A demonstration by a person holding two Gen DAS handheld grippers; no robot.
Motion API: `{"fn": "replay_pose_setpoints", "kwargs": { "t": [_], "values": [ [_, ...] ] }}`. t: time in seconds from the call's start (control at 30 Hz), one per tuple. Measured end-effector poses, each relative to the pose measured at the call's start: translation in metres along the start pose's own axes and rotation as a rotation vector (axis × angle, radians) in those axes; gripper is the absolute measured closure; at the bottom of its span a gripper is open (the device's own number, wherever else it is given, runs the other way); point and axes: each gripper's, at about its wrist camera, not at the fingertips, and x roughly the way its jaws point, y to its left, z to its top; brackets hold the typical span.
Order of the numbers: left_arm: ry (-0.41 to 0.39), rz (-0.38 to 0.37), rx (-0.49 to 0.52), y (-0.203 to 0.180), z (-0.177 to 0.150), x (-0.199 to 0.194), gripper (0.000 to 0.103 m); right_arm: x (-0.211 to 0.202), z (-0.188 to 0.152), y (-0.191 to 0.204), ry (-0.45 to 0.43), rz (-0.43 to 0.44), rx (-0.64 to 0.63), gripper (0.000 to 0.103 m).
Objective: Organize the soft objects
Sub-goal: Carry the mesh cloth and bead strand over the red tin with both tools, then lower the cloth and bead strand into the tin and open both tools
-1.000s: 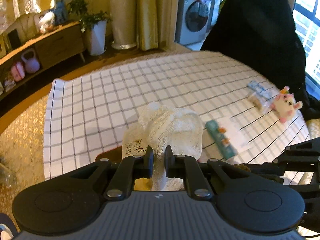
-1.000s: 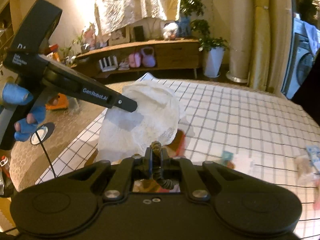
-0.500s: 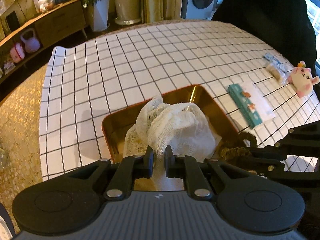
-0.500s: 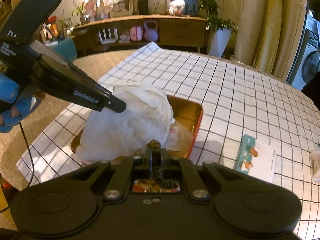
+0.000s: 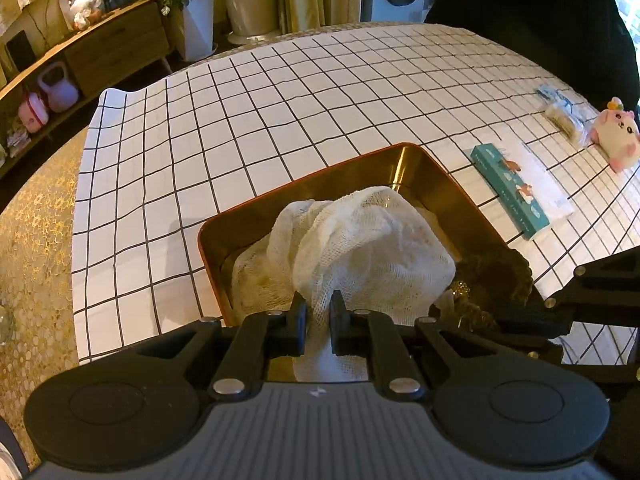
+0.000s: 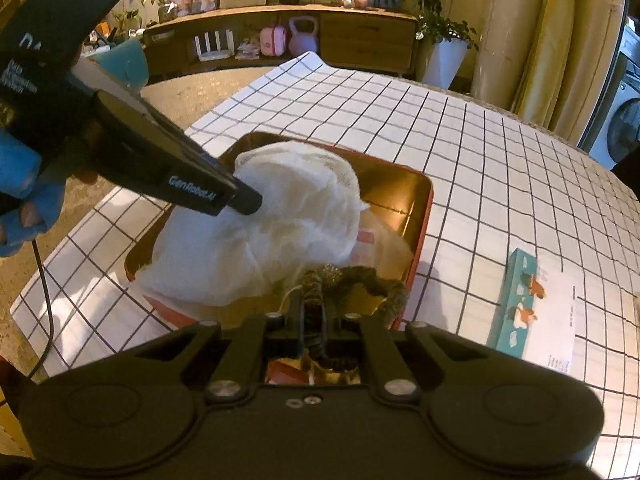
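A crumpled white gauze cloth (image 5: pixel 360 248) bulges over the gold-lined, red-walled tin box (image 5: pixel 312 184) on the checked tablecloth. My left gripper (image 5: pixel 318 320) is shut on a fold of that white gauze cloth (image 6: pixel 272 232), whose lower part rests in the tin box (image 6: pixel 416 216); from the right wrist view the left gripper (image 6: pixel 248 204) comes in from the left. My right gripper (image 6: pixel 314 316) is shut on a dark brown fuzzy scrunchie (image 6: pixel 360 280), which hangs over the box's near corner. The scrunchie (image 5: pixel 496 272) also shows beside the cloth.
A teal-and-white tissue pack (image 5: pixel 520 188) lies right of the box. Farther right are a small clear packet (image 5: pixel 564 114) and a pink-and-white plush toy (image 5: pixel 616 136). A person in dark clothing (image 5: pixel 532 20) stands at the far side. A printed bag (image 6: pixel 372 244) lies in the box.
Both grippers came down with their loads: the cloth, held high above the table a second ago, now sags into the tin box, and the scrunchie has dropped to the box's near corner.
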Motion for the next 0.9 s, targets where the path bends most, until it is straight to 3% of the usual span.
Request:
{"fn": "replay_pose_setpoints", "kwargs": {
  "t": [0.2,0.27,0.33,0.4,0.73,0.9],
  "values": [
    [0.0,0.019,0.016,-0.003,0.0,0.003,0.087,0.005,-0.002,0.003,0.008,0.006,0.008,0.09],
    [0.002,0.021,0.018,-0.003,-0.001,0.004,0.078,0.006,-0.003,0.004,0.009,0.006,0.006,0.087],
    [0.001,0.025,0.012,-0.003,-0.001,0.005,0.053,0.006,-0.003,0.006,0.011,0.005,0.002,0.085],
    [-0.021,0.022,0.011,-0.002,-0.002,0.002,0.04,0.005,-0.003,0.007,0.011,0.002,0.0,0.084],
    [-0.041,0.019,-0.013,0.003,0.0,-0.01,0.039,-0.011,0.0,0.005,-0.031,0.02,0.018,0.063],
    [-0.061,0.026,-0.014,0.004,0.002,-0.023,0.039,-0.025,0.002,0.005,-0.055,0.017,0.019,0.058]
  ]
}}
